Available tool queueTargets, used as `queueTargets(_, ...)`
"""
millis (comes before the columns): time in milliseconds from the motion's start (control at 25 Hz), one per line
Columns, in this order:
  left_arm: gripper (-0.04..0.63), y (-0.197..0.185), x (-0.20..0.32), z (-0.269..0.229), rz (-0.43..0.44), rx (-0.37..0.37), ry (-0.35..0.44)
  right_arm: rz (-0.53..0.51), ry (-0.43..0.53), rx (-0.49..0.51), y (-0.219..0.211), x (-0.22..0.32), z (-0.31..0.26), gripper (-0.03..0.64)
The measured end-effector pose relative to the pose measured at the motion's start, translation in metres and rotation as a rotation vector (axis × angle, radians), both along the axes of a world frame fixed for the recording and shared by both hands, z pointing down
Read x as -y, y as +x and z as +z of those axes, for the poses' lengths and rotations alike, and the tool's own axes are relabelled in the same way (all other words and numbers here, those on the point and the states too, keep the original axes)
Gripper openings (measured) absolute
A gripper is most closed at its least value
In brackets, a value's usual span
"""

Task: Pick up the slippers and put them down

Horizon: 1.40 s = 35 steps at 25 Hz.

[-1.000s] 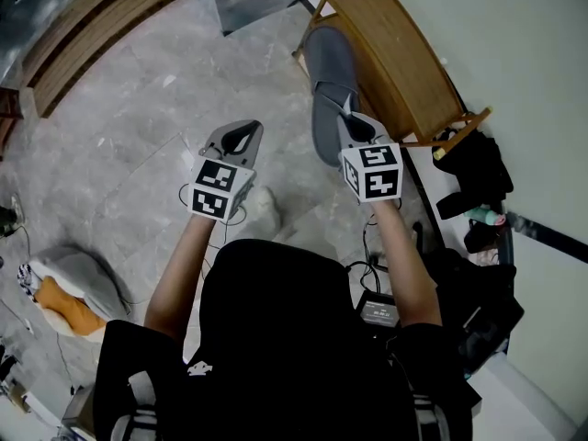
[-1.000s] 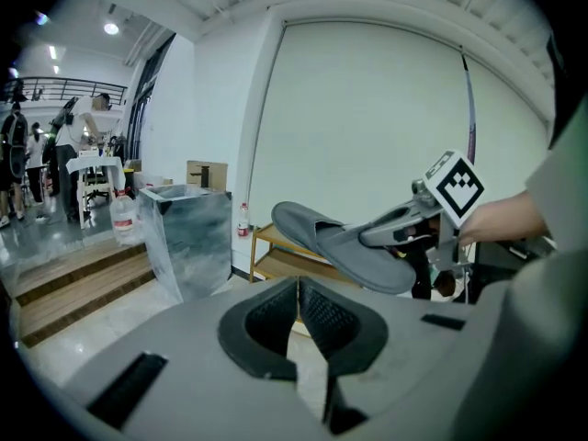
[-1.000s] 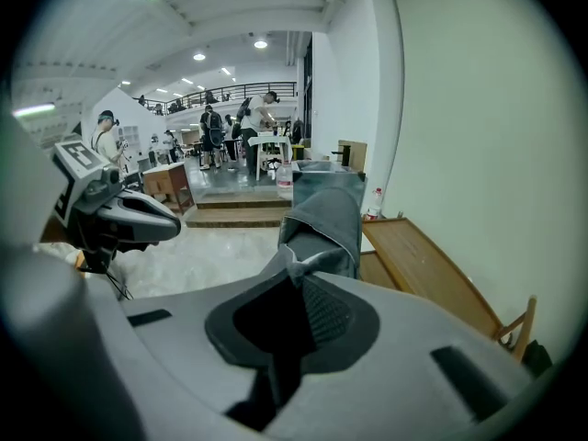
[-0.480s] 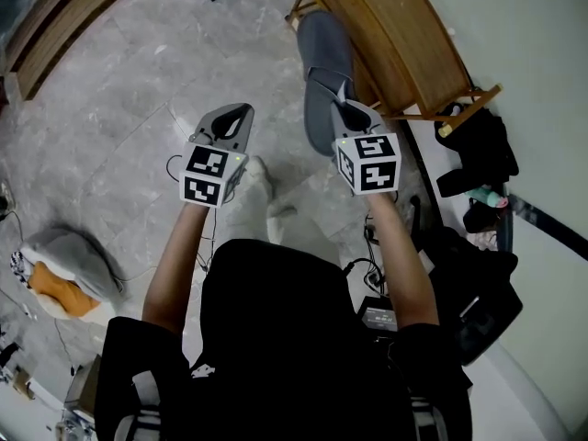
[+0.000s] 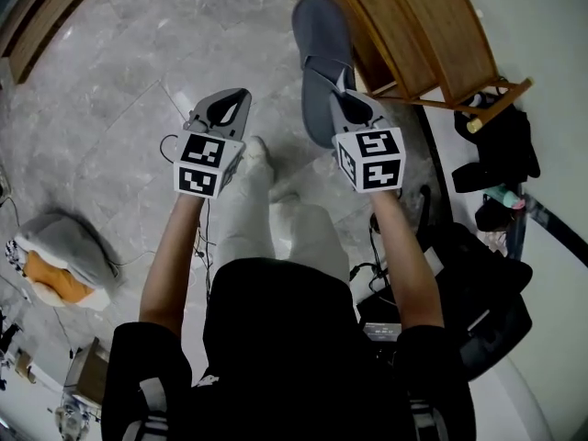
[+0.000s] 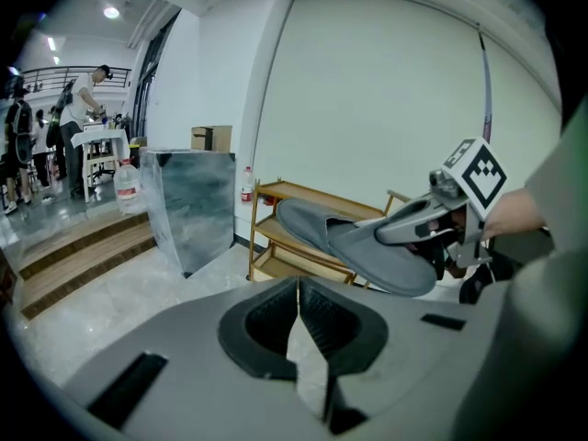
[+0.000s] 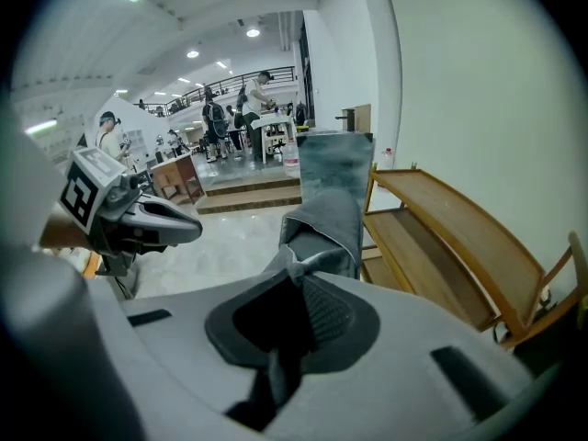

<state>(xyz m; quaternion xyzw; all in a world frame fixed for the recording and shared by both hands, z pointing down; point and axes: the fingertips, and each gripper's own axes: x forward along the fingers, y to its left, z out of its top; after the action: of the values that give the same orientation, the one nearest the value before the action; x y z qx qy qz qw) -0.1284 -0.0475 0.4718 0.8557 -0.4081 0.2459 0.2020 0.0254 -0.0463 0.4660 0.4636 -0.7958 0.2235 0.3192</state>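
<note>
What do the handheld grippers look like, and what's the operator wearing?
Left gripper and right gripper: grey moulded shells, black ribbed jaws, each with a white cube of black square markers. Thin black cable loops by the left one. Operator wears black short sleeves.

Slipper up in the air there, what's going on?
A person holds a gripper in each hand. The right gripper is clamped on the near end of a grey slipper, holding it in the air beside a wooden rack. The left gripper is shut and empty, off to the side.
</note>
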Motion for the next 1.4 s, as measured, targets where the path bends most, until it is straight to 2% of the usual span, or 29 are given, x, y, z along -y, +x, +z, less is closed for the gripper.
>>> queueTargets(440, 0.008, 0.010, 0.008, 0.131, 0.008, 0.033, -0.004, -0.036, 0.032, 0.030, 0.004, 0.008, 0.120, 0.017)
queueTargets(760, 0.008, 0.020, 0.019, 0.212, 0.042, 0.068, 0.024, -0.034, 0.034, 0.029, 0.020, 0.006, 0.217, 0.017)
queueTargets(1400, 0.008, -0.014, 0.036, 0.365, 0.006, 0.093, 0.077, -0.028, 0.052, 0.045, -0.001, 0.003, 0.382, 0.017)
